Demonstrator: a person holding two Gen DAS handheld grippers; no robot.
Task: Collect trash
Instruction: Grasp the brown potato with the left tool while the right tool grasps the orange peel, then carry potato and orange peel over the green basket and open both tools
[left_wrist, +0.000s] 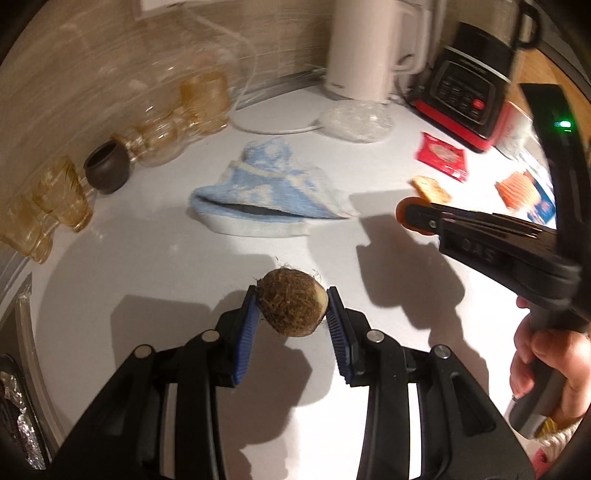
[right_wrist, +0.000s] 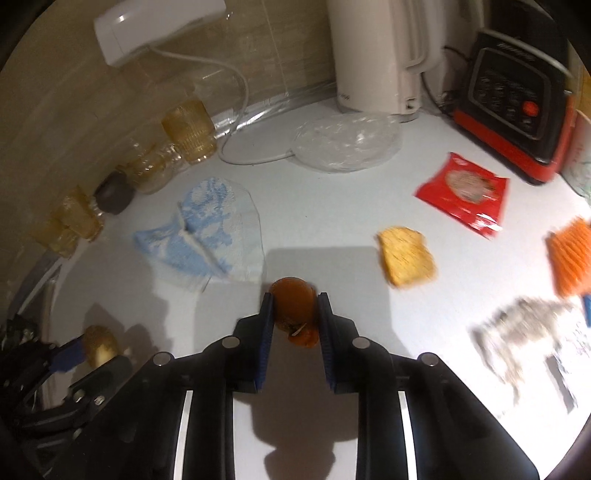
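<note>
The white desk (left_wrist: 155, 258) fills both views, with a tall white kettle (right_wrist: 373, 55) at the upper centre of the right wrist frame and a black and red blender base (right_wrist: 517, 110) at its upper right. A blue and white cloth (left_wrist: 266, 199) lies crumpled in the middle of the left wrist frame, below a flattened clear plastic bag (right_wrist: 343, 142). A row of amber glasses (left_wrist: 55, 199) and a small dark pot (left_wrist: 107, 168) line the left wall. A red snack wrapper (right_wrist: 461, 190) lies right of centre in the right wrist frame, a yellow cracker (right_wrist: 406, 256) just below it. The left gripper (left_wrist: 291, 306), low centre, has its jaws pinching a brown hairy root piece (left_wrist: 291, 306), lifted above the desk. The right gripper (right_wrist: 294, 314), low centre in its own frame, has its jaws clamped on a small orange-brown fruit scrap (right_wrist: 294, 314).
</note>
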